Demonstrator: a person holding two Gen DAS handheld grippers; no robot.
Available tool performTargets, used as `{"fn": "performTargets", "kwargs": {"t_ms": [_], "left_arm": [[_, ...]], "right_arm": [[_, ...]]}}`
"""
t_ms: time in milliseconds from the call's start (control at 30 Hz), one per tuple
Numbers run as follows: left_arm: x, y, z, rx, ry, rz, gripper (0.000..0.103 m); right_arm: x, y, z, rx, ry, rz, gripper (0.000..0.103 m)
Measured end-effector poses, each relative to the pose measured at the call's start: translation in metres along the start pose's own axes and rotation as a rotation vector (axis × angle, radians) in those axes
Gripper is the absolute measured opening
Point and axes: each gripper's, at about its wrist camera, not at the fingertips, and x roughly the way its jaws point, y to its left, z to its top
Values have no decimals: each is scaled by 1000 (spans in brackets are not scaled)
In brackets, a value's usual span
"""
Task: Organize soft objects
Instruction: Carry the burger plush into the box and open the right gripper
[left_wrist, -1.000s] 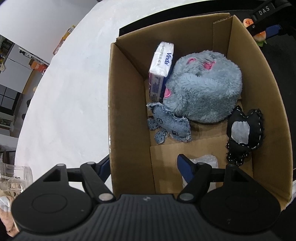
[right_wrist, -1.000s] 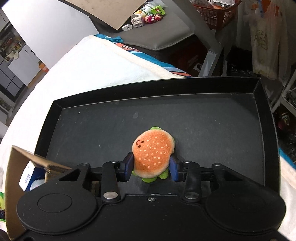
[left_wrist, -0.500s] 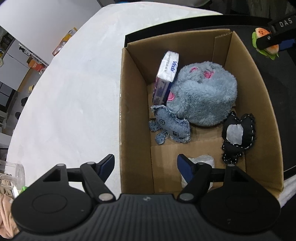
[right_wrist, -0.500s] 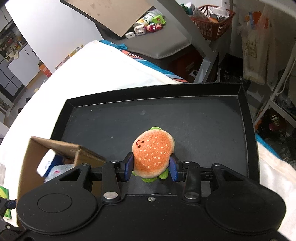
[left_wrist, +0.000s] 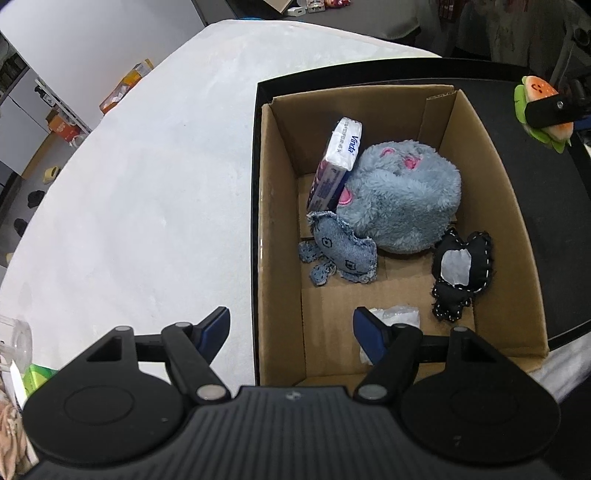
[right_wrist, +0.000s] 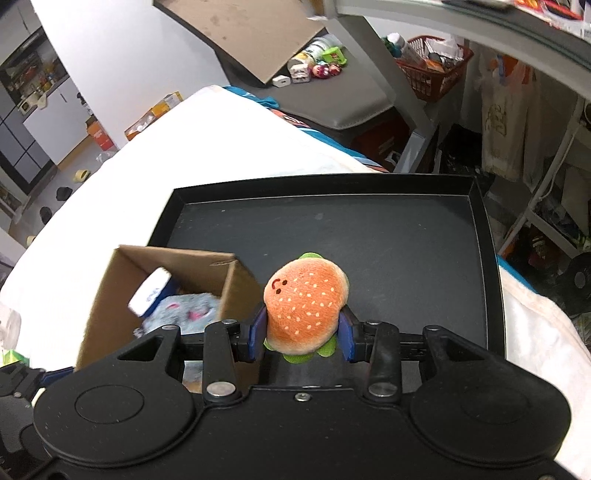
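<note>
Right, your right gripper (right_wrist: 302, 334) pinches the burger plush (right_wrist: 306, 304), its blue pads pressed to both sides, and the plush's lower edge is hidden between them. Its bun top faces the camera, face end pointing away from you, long axis running along the fingers. It hangs over the black tray (right_wrist: 388, 240), just beside the cardboard box (right_wrist: 107, 295), whose near end your gripper body cuts off. Your left gripper (left_wrist: 291, 328) is spread wide with nothing between the jaws, straddling the box wall (left_wrist: 277, 258); a clear wrapper (left_wrist: 400, 314) sits half hidden behind its finger.
</note>
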Motion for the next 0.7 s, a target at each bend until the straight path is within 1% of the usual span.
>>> {"fn": "performTargets", "kwargs": {"t_ms": [67, 200, 267, 400, 600, 700], "left_arm": [[0, 2, -2, -7, -2, -15, 70], [-1, 10, -5, -27, -7, -54, 69], [-2, 14, -7, -40, -15, -71, 66], [-5, 20, -10, -55, -31, -88, 62], [-3, 28, -10, -83, -31, -117, 59], [-2, 30, -11, -92, -37, -131, 53]], "right_arm": [[-6, 7, -2, -8, -5, 0, 39], [-16, 20, -7, -17, -11, 5, 40], [-21, 28, -9, -26, -12, 8, 40], [-27, 45, -14, -46, -8, 20, 40], [-30, 68, -17, -79, 0, 26, 40], [-29, 79, -20, -97, 13, 28, 40]]}}
